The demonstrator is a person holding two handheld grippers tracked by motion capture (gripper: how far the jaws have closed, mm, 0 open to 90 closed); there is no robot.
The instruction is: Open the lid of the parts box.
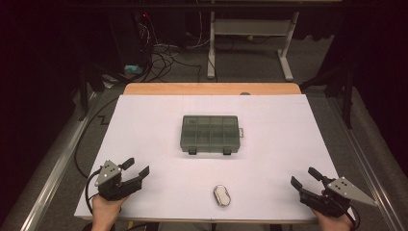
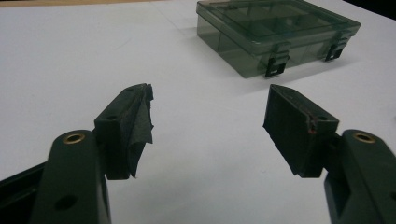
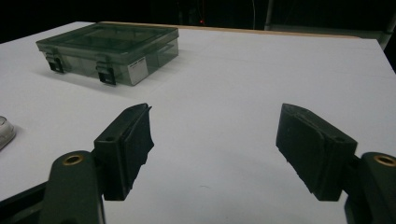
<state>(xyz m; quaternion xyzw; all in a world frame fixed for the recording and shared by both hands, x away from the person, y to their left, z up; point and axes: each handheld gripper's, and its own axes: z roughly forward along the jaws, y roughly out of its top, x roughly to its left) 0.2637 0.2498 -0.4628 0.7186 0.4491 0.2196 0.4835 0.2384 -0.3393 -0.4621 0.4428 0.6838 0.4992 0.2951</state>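
Observation:
A smoky translucent compartment box point(image 1: 210, 134) lies shut in the middle of the white table sheet point(image 1: 269, 120), its two dark latches facing the person. The same box point(image 2: 275, 35) stands ahead of the left gripper and to its right, and the box point(image 3: 109, 51) sits far left in the right gripper view. A small white oval object point(image 1: 222, 195) rests near the front edge; its rim point(image 3: 4, 133) peeks in at the left. My left gripper point(image 1: 136, 168) sits open at the front left, nothing between its jaws. My right gripper point(image 1: 303, 176) sits open at the front right, likewise bare.
A wooden table edge point(image 1: 211, 88) shows beyond the white sheet. Behind it are cables point(image 1: 163, 57) on the floor and a white desk frame point(image 1: 250, 38). A metal rail point(image 1: 53, 163) runs along the left side.

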